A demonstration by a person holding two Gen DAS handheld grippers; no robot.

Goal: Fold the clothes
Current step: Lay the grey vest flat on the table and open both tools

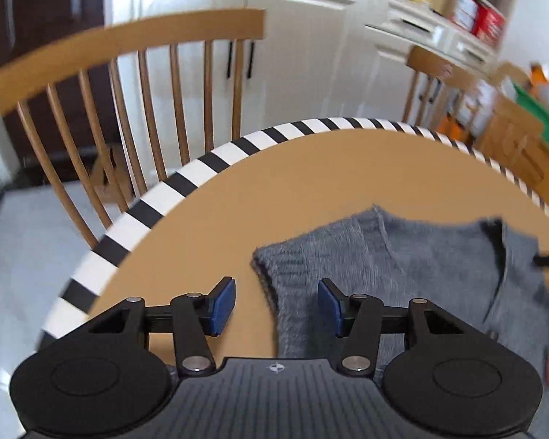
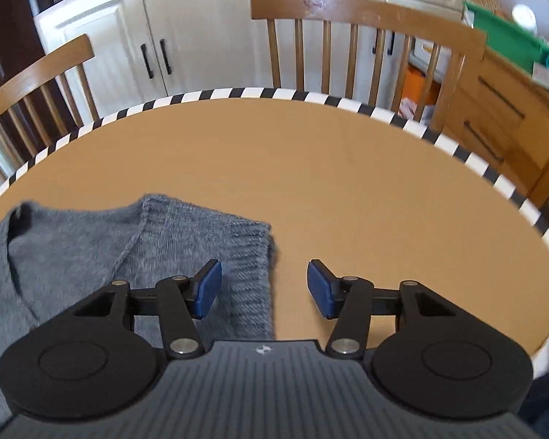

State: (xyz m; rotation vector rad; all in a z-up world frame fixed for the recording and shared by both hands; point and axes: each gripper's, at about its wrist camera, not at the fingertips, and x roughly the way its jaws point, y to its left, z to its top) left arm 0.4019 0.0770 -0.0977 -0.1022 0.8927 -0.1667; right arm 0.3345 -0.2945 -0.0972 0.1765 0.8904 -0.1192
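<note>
Your left gripper (image 1: 276, 305) and right gripper (image 2: 264, 289) hang released; the sweater (image 2: 91, 241) edge at twelve o'clock may bunch if pinched unevenly.

Your round table (image 2: 347, 183), tan on top with a black-and-white striped rim (image 1: 208, 162), carries a single grey knitted sweater (image 1: 402, 267). The sweater lies flat on your near side of the tabletop, its ribbed cuffs toward the bare middle of the surface.
</note>
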